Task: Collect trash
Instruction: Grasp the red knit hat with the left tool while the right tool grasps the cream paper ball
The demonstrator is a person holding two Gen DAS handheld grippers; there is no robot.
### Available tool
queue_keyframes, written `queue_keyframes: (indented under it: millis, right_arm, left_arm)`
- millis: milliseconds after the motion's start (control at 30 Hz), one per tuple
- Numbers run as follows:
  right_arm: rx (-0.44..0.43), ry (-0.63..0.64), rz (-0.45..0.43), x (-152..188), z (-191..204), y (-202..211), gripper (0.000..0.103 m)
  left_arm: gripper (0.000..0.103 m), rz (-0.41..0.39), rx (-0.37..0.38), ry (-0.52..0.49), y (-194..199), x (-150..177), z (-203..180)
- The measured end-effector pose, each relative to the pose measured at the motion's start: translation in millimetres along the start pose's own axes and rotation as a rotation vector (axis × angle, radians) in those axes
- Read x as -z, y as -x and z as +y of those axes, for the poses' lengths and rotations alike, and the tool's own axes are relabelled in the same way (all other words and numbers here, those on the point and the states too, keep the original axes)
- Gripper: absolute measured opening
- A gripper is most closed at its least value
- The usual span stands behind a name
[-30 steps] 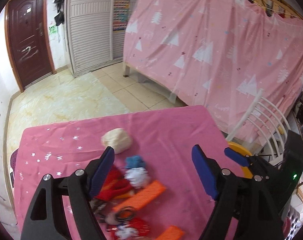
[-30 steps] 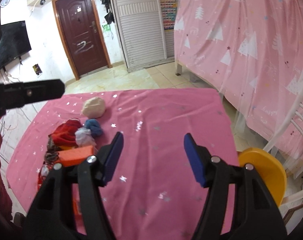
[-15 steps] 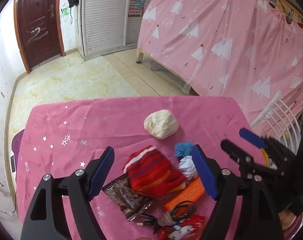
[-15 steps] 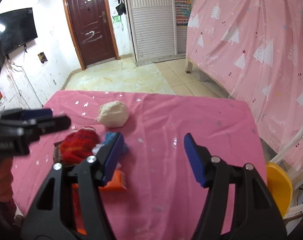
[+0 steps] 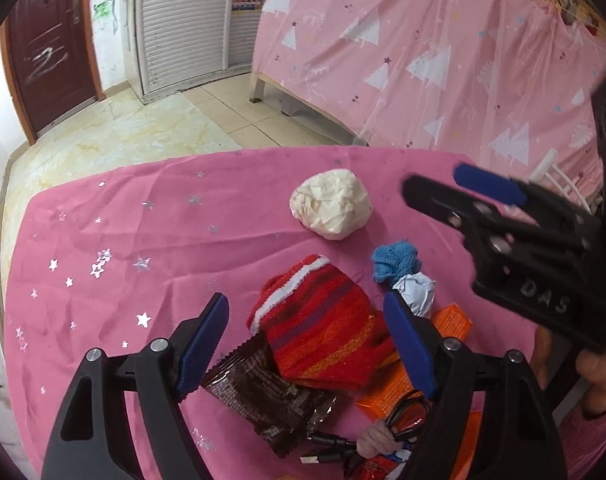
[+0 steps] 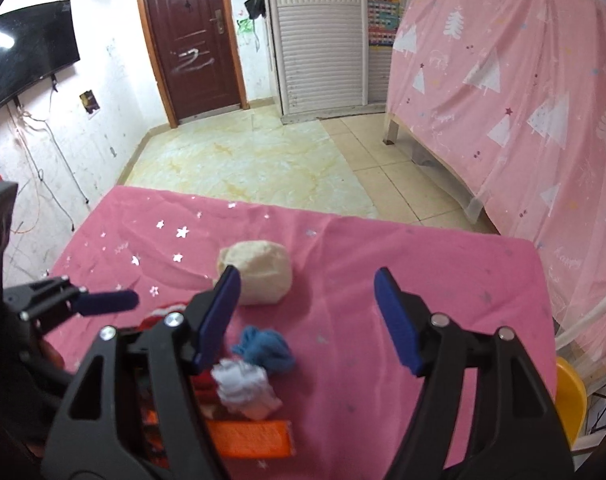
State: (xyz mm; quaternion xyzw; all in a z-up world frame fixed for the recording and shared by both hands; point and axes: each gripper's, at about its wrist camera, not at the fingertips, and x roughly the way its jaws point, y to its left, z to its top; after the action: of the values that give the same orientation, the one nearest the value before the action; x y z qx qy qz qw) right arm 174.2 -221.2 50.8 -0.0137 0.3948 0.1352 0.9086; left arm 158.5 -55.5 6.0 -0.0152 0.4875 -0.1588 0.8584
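Your trash sits on a tabletop under a wrinkled pink cloth w/ silver stars (image 5: 115, 240). The crumpled cream paper ball (image 5: 331, 204), roundish and creased, lies apart from the rest, towards the far edge. Nearer you: a fuzzy blue cloth wad (image 5: 395, 262) touching a crinkled white paper wad (image 5: 417, 298). Beside them a ribbed red striped knit sock w/ white cuff (image 5: 323, 332) has its cuff end pointing to the far-left corner. It lies over a glossy dark brown foil wrapper (image 5: 271, 398) and a flat orange carton (image 5: 387, 394), long axis running near-left to far-right. A black cable coil (image 5: 407, 420) lies at the near edge.

Your left gripper (image 5: 307, 344) hovers low over the sock, fingers spread wide, nothing between them. Your right gripper (image 6: 309, 320) is raised and tilted down twd the cream ball and blue wad, fingers also apart and empty.
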Motion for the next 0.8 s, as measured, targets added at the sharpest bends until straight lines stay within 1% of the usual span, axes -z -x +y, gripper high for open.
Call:
queue_keyframes:
  millis: [167,300,333,367,500,533,600,800]
  right_arm:
    - [-0.027,0.028,0.035,-9,14,-19,0.067]
    - [-0.043,0.042,0.063,-11,22,-32,0.067]
    - [-0.047,0.046,0.071,-11,24,-35,0.067]
    - [-0.056,0.048,0.079,-11,25,-38,0.067]
    - [-0.067,0.062,0.104,-11,31,-46,0.067]
    - [-0.067,0.062,0.108,-10,31,-49,0.067]
    - [-0.069,0.065,0.117,-10,32,-53,0.067]
    - [-0.076,0.069,0.124,-8,34,-58,0.066]
  left_arm:
    - [0.073,0.017,0.01,-0.027,-13,0,-1]
    - [0.072,0.013,0.012,-0.037,-16,0,1]
    - [0.069,0.009,0.01,-0.039,-16,0,1]
    - [0.061,0.01,0.01,-0.04,-16,0,2]
    - [0.037,-0.005,0.004,-0.055,-12,6,3]
    - [0.034,-0.007,0.003,-0.059,-12,6,2]
    - [0.024,-0.018,-0.007,-0.069,-10,7,0]
    - [0.023,-0.03,-0.004,-0.049,-4,6,3]
